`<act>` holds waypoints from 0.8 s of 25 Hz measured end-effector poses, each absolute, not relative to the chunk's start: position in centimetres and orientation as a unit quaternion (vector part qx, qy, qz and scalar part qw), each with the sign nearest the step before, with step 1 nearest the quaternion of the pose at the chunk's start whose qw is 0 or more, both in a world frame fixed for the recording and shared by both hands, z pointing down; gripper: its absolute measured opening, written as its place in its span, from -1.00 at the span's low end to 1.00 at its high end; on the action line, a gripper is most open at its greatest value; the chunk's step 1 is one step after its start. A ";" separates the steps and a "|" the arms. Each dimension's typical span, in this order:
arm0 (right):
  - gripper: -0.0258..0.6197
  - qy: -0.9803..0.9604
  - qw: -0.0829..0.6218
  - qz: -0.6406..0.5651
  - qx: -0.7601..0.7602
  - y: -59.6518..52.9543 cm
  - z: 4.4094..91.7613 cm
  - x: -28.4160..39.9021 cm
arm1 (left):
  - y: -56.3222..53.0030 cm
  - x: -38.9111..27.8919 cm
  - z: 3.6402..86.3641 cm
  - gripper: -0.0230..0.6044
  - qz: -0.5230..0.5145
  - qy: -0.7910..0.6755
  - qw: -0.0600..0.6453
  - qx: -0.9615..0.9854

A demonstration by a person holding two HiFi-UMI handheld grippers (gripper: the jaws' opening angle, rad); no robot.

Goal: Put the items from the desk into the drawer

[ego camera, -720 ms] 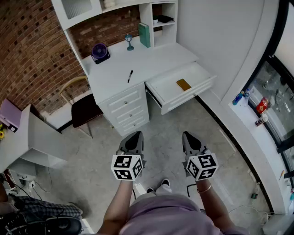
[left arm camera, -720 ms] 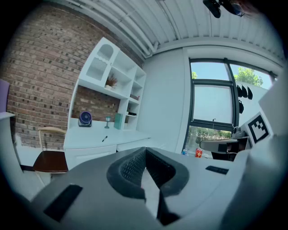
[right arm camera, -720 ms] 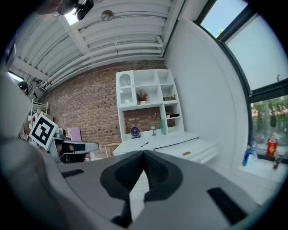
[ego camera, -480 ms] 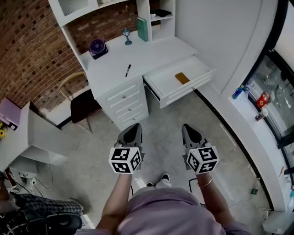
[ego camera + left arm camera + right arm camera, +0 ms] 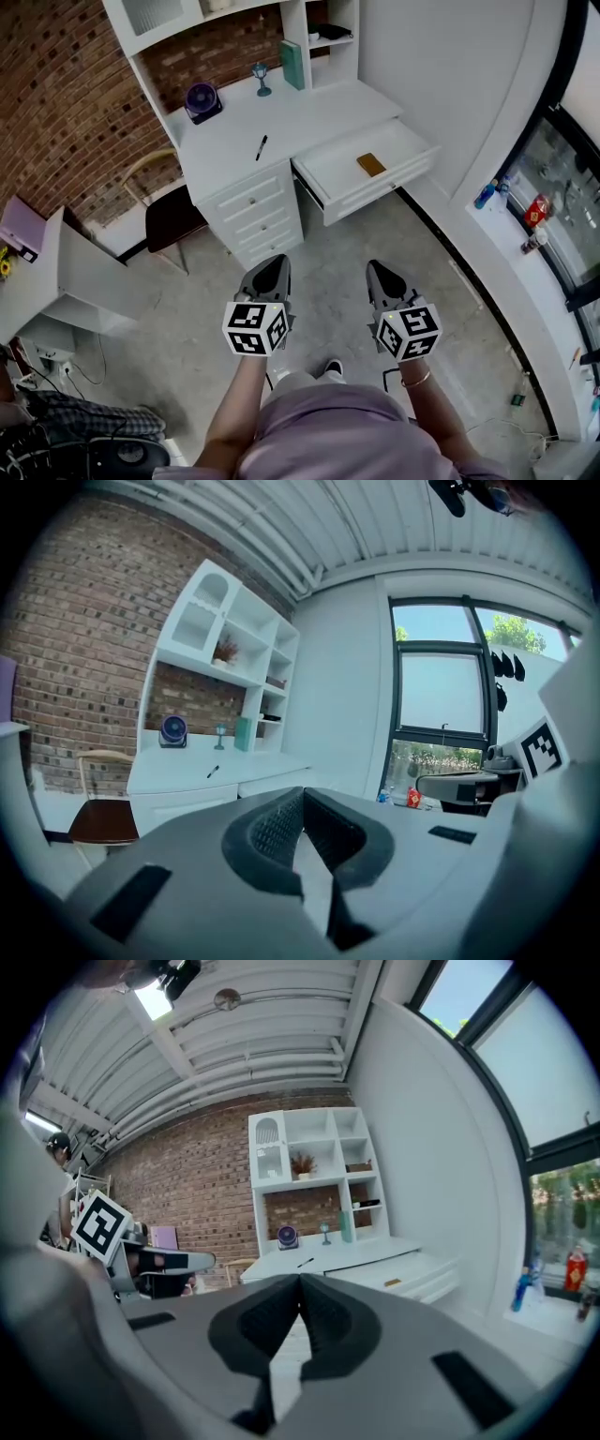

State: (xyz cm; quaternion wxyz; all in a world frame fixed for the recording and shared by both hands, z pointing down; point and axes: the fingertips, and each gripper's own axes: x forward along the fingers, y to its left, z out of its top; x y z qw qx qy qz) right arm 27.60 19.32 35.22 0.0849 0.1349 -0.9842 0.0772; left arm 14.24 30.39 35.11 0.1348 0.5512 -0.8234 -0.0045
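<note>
Standing well short of the desk (image 5: pixel 309 117), the person holds both tools low over the bare floor, the left gripper (image 5: pixel 273 268) and the right gripper (image 5: pixel 379 274) side by side, each claw pressed together with nothing pinched in it. Neither is near anything to pick up, so the step in hand looks like the walk-up to the desk. On the desk's right side the drawer (image 5: pixel 333 178) stands pulled out, and a flat tan item (image 5: pixel 371 165) already lies inside it. On the desk top, near its front edge, lies a black pen (image 5: pixel 262 147), apart from everything else. Further back on the desk sit a purple fan (image 5: pixel 201 99) toward the left end, a small blue goblet (image 5: pixel 262 78) about the middle, and a green book (image 5: pixel 294 65) upright against the desk's shelf unit. A chair (image 5: pixel 172 217) stands at the desk's left side. To do this well, I would say, the person should close in on the desk front, between chair and open drawer, and spread one claw before reaching. The pen seems the sensible first target: thin and flat on the top, it calls for jaws lowered straight across its width, then a short carry to the drawer, set down clear of the tan item.
</note>
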 end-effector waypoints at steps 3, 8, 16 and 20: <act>-0.91 -0.984 0.086 0.081 0.135 19.0 35.5 27.8 | 30.2 14.3 35.0 -0.93 0.004 -0.824 0.134 0.550; -0.91 -0.983 0.091 0.085 0.135 18.0 35.9 27.7 | 29.3 14.1 35.3 -0.76 -0.002 -0.826 0.138 0.546; -0.91 -0.985 0.091 0.091 0.110 17.8 35.8 26.3 | 29.8 12.3 35.8 -0.54 -0.019 -0.845 0.151 0.513; -0.91 -0.985 0.095 0.098 0.102 17.3 36.3 25.1 | 29.7 10.6 35.9 -0.48 -0.017 -0.853 0.152 0.499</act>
